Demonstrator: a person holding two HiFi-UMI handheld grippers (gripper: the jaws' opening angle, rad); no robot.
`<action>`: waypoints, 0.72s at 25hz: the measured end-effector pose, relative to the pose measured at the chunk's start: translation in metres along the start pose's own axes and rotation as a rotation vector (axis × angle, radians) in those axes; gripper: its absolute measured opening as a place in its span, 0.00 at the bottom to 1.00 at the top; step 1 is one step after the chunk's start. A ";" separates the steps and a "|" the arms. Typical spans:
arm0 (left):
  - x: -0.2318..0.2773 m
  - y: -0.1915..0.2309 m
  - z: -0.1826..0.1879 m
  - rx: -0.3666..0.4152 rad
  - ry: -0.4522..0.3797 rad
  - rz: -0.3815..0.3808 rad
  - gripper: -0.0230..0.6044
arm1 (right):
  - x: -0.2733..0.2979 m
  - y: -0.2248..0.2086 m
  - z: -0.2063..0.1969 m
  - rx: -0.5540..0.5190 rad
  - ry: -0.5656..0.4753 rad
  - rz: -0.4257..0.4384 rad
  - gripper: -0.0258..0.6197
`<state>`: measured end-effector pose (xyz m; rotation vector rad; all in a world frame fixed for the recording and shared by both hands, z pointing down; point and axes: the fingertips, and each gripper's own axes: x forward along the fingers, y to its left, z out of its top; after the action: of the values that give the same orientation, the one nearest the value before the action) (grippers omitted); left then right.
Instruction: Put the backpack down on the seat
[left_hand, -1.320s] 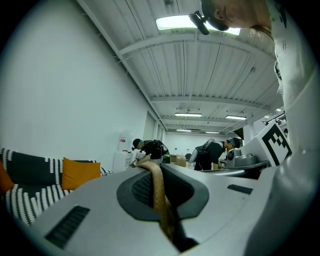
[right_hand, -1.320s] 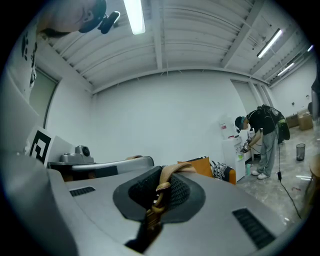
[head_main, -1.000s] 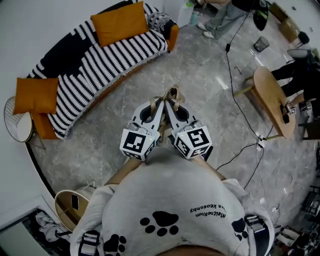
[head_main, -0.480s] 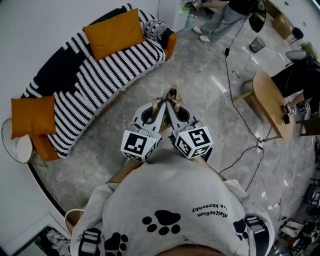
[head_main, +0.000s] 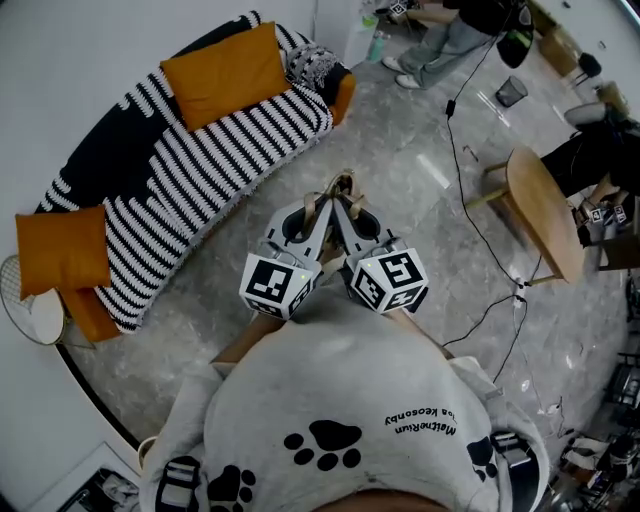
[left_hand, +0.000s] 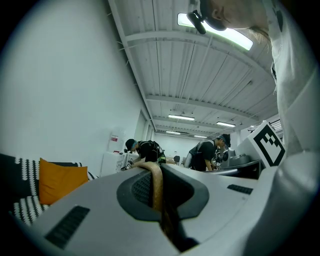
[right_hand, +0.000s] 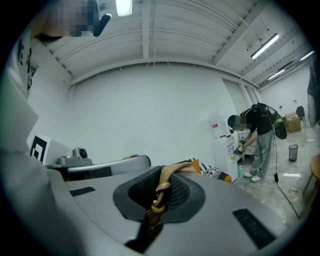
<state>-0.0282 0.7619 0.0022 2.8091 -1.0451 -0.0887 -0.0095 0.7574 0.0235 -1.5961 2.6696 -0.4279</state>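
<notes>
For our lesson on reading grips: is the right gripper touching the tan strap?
Touching. The right gripper view shows the right gripper with its fingers shut on the tan strap, with no gap between them.

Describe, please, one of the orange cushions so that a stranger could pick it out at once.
Start at the black-and-white striped sofa along the white wall. An orange cushion lies on it near the end with the small patterned pillow. The other orange cushion sits alone at the opposite end.
</notes>
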 end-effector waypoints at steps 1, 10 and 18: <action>0.001 0.004 0.001 -0.002 -0.001 0.003 0.07 | 0.004 0.000 0.001 -0.003 0.002 0.002 0.09; 0.011 0.042 0.003 -0.012 0.001 0.037 0.07 | 0.046 -0.004 0.005 0.007 0.012 0.037 0.09; 0.035 0.085 0.008 0.001 0.012 0.069 0.07 | 0.099 -0.019 0.016 0.028 0.010 0.086 0.09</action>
<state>-0.0574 0.6744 0.0075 2.7679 -1.1389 -0.0635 -0.0382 0.6599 0.0264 -1.4685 2.7140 -0.4701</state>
